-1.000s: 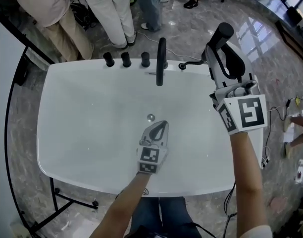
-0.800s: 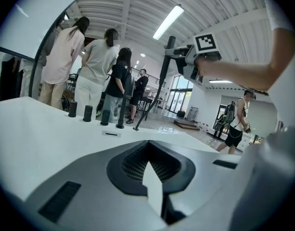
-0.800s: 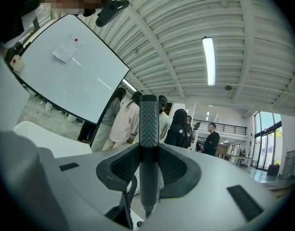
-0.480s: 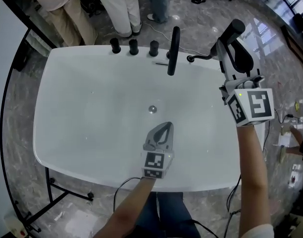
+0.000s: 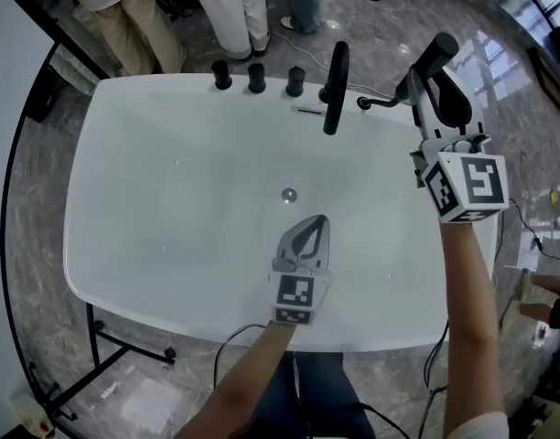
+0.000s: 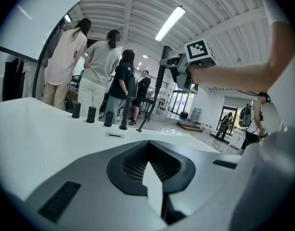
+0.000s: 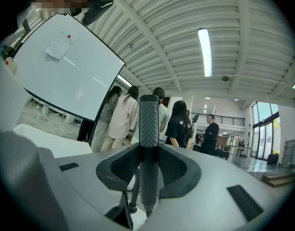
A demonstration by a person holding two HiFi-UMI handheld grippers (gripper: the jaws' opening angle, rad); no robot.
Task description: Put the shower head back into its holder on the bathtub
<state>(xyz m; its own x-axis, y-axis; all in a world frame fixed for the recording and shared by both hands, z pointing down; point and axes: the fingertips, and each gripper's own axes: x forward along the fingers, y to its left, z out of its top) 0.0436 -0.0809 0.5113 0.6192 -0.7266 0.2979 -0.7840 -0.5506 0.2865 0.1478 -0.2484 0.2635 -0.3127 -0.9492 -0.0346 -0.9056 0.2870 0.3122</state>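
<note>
My right tool [image 5: 433, 122] clamps the shower head [image 5: 437, 58] upright; the holder [image 5: 362, 104] sits just left, on the bathtub's [image 5: 152, 99] far-right rim. My left tool [image 5: 307, 236] is closed, empty.

The bathtub [image 5: 170, 245] is white, smooth and glossy, with a small shiny metal drain [image 5: 288, 194] at mid-frame. The knobs [image 5: 254, 78] and spout [image 5: 335, 76] on its upper rim look matt black. The shower head [image 7: 148, 124] is matt black, its face finely dotted. The floor [image 5: 518, 90] is polished grey marble. The left hand-held gripper [image 6: 148, 146] is matt grey plastic with ribbed black pads [image 6: 130, 162].
</note>
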